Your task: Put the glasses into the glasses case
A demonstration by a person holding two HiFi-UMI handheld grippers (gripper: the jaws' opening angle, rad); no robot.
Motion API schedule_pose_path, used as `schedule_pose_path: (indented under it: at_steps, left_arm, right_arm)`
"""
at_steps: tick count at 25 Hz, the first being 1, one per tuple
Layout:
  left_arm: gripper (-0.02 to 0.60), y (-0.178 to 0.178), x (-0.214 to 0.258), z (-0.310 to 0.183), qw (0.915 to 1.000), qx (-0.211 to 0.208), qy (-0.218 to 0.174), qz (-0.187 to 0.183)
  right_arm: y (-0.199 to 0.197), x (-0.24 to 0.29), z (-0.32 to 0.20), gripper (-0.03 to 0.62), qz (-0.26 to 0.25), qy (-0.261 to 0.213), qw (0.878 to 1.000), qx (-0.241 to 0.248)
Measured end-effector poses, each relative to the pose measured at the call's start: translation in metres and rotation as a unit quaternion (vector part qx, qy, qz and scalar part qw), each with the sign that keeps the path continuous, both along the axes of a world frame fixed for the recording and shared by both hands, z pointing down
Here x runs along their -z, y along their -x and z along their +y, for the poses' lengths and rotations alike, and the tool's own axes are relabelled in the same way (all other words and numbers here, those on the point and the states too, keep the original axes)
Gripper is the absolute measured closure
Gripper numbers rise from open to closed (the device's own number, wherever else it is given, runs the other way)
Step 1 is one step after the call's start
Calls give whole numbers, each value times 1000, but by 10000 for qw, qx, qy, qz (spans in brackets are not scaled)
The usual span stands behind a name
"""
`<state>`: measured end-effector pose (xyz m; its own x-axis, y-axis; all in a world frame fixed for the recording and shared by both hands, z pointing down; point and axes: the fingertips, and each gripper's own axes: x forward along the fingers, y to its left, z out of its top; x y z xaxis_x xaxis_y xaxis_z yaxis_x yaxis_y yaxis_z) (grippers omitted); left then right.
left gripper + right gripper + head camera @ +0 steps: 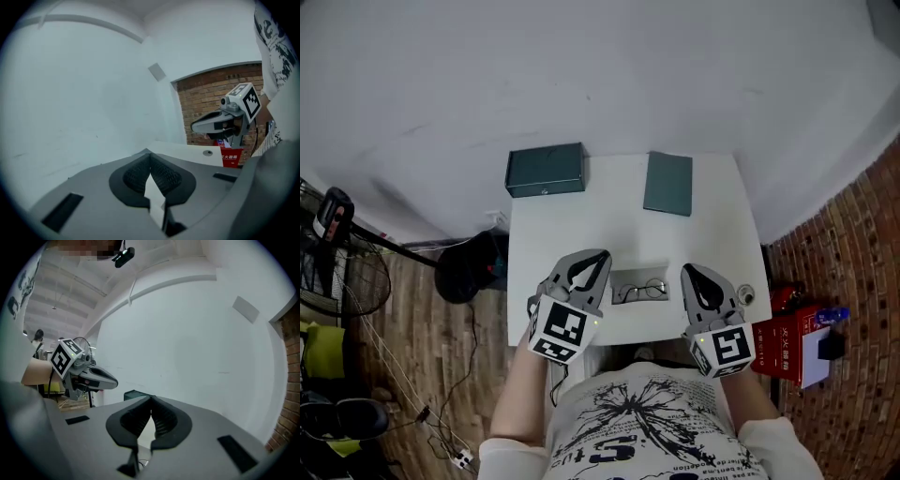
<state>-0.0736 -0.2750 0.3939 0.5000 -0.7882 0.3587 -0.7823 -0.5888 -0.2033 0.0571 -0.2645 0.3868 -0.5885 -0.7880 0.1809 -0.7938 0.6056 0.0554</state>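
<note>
The glasses [639,291] lie in a shallow light-grey case [638,275] near the front edge of the white table [623,225]. My left gripper [601,255] hovers just left of that case, and its jaws meet at the tip [150,153] with nothing between them. On the case's right, my right gripper [686,270] is held up the same way, its jaws also touching at the tip [151,399] and empty. Each gripper shows in the other's view, raised above the table and pointing at the white wall.
A dark green box [546,170] stands at the table's back left, and a flat green case [668,183] lies at the back right. A small round object [746,295] sits by the right edge. On the floor are a red carton [783,347] and a black stand base [469,267].
</note>
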Motion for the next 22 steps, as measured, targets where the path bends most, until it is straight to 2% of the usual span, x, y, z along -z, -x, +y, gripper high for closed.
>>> schedule_pose_path:
  at_steps: [7, 13, 18, 22]
  left_arm:
    - [568, 51, 54, 26, 9910, 829, -734, 758]
    - [568, 69, 82, 45, 9726, 1088, -1332, 1565]
    - [568, 68, 94, 54, 9664, 1101, -1523, 1753]
    - [568, 62, 93, 51, 9696, 1037, -1529, 1607]
  right_arm:
    - [14, 29, 6, 579, -137, -387, 9991, 44]
    - [17, 45, 8, 579, -234, -580, 9980, 85]
    - [15, 52, 8, 580, -330, -650, 9973, 46]
    - [14, 53, 8, 580, -354, -599, 9975, 131]
